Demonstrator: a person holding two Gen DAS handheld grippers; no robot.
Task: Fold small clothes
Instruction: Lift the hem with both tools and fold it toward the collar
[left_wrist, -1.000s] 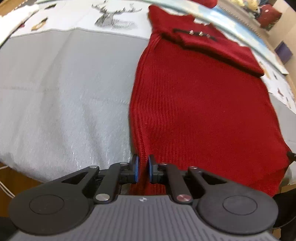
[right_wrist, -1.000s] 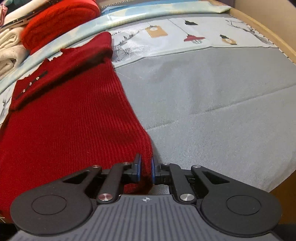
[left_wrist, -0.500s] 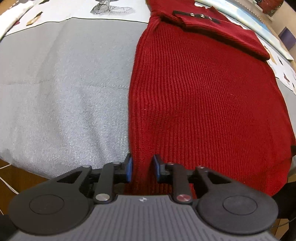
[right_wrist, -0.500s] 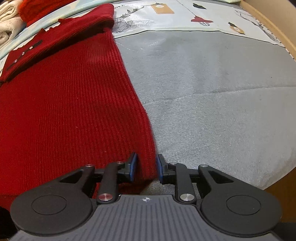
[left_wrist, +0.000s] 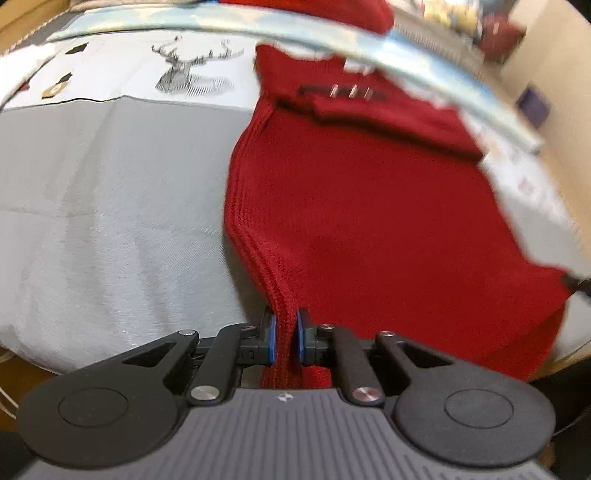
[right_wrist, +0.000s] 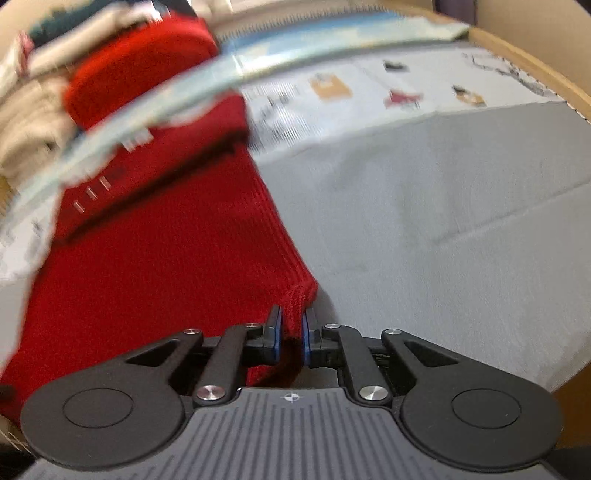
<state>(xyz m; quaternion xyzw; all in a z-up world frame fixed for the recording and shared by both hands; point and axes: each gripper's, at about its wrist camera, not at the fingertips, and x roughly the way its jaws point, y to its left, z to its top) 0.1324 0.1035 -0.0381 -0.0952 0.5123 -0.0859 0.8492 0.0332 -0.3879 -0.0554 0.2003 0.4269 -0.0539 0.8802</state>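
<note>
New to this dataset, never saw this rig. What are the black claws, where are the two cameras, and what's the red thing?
No robot here: a person carries a two-finger gripper in each hand, and each has a fisheye camera looking forward along its fingers. So one picture is from the left gripper, the other from the right gripper. The black claws at the bottom are their fingers with blue pads. The red thing is a knitted sweater lying on a grey cloth with printed pictures along its far side. Each gripper is pinched shut on a near corner of the sweater's hem. More clothes are stacked beyond the cloth.
</note>
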